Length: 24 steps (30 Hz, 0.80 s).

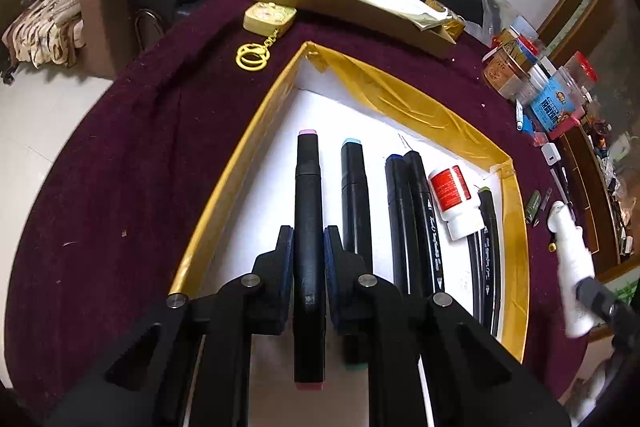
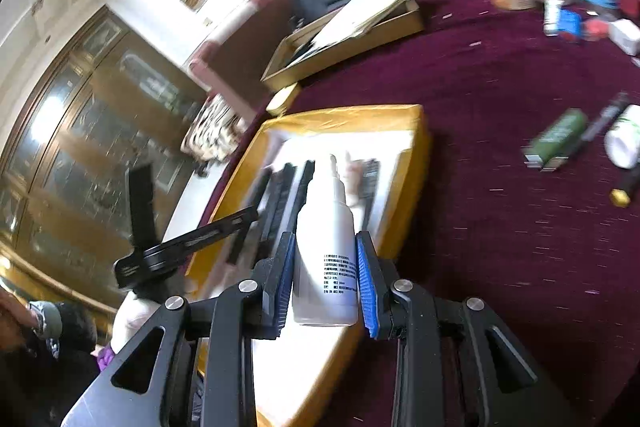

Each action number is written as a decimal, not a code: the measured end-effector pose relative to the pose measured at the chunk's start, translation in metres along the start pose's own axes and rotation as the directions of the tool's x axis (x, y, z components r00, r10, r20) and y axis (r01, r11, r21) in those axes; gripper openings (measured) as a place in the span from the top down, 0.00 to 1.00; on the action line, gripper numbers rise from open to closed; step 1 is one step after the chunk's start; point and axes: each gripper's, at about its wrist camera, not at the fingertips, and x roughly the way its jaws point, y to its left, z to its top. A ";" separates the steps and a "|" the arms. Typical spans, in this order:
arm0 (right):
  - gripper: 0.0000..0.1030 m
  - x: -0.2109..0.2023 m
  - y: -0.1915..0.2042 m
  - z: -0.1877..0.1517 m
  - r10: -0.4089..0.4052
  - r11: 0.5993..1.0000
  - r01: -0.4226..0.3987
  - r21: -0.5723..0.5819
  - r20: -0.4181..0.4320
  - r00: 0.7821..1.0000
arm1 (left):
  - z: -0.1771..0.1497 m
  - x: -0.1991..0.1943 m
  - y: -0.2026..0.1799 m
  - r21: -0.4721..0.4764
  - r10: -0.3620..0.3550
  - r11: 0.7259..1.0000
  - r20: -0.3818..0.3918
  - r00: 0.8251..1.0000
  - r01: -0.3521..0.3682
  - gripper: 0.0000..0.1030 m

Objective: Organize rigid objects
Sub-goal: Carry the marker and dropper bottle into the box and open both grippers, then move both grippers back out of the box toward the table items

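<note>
Your left gripper (image 1: 308,259) pinches a black marker (image 1: 308,227) at mid-barrel over the gold-rimmed tray (image 1: 516,227), left of 4 other markers. It looks stiff, light and smooth, so keep hold there. Your right gripper (image 2: 325,277) clamps a white spray bottle (image 2: 325,259) low on its body; the plastic probably slips, so avoid the thin nozzle.

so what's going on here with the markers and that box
A person is sorting items into a gold-edged box. The left gripper is closed on a pink-capped black marker over the box, beside other markers lying in a row. The right gripper holds a white spray bottle above the box.
</note>
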 end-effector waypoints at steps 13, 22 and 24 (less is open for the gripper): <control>0.74 0.106 0.059 0.012 0.112 0.993 -0.106 0.049 -0.156 0.981 | -0.024 -0.072 0.032 -0.076 -0.145 0.984 0.175 0.974 0.161 0.73; 0.74 0.152 0.074 0.012 0.115 0.986 -0.089 0.138 -0.196 0.974 | -0.074 -0.119 0.079 -0.148 -0.170 0.964 0.299 0.939 0.222 0.60; 0.73 0.151 0.077 0.011 0.086 0.990 -0.064 0.124 -0.175 0.981 | -0.081 -0.119 0.085 -0.168 -0.170 0.960 0.292 0.941 0.226 0.56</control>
